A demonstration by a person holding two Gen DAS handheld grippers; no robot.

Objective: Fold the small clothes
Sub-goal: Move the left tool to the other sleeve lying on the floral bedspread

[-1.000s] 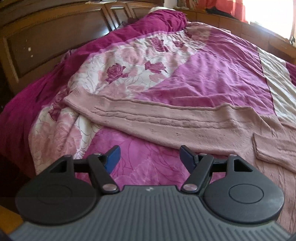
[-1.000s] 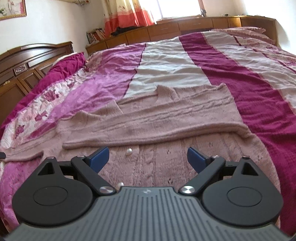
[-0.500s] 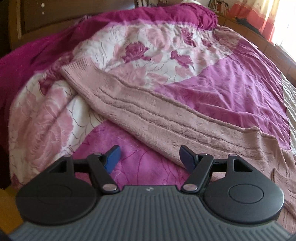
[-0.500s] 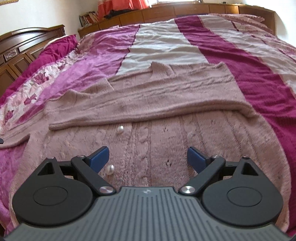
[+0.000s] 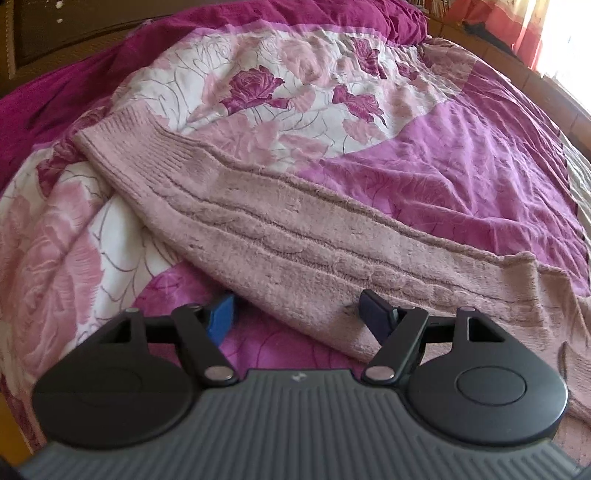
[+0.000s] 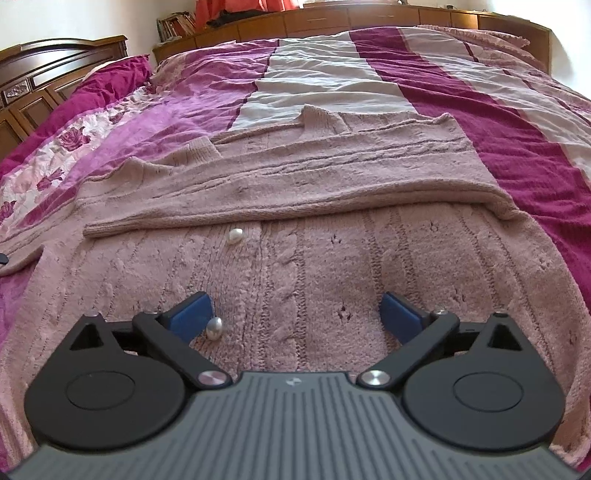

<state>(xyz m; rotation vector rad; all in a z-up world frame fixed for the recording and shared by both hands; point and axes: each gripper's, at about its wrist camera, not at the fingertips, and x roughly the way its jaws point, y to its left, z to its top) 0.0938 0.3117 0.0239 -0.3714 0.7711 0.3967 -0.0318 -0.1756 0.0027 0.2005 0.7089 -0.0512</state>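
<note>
Left gripper: jaws spread wide, nothing between the blue pads, low over the near edge of a sleeve. The sleeve's hem passes between the pads; whether either pad touches the knit cannot be told.

Sleeve: pink cable knit, laid flat, long axis diagonal. Ribbed cuff points to the headboard end of the bed; the other end runs back to the body of the cardigan.

Right gripper: jaws also wide apart, holding nothing, low over the cardigan's front panel. One pearly button sits just beside the left pad, a second button farther up the placket.

Cardigan: spread flat mid-bed. The other sleeve is folded across the chest, its long axis crosswise to the placket, cuff end toward the headboard side.

Around: floral and magenta bedspread under everything, rumpled near the cuff. Wooden headboard on the left side of the bed, low wooden cabinets along the far edge.
</note>
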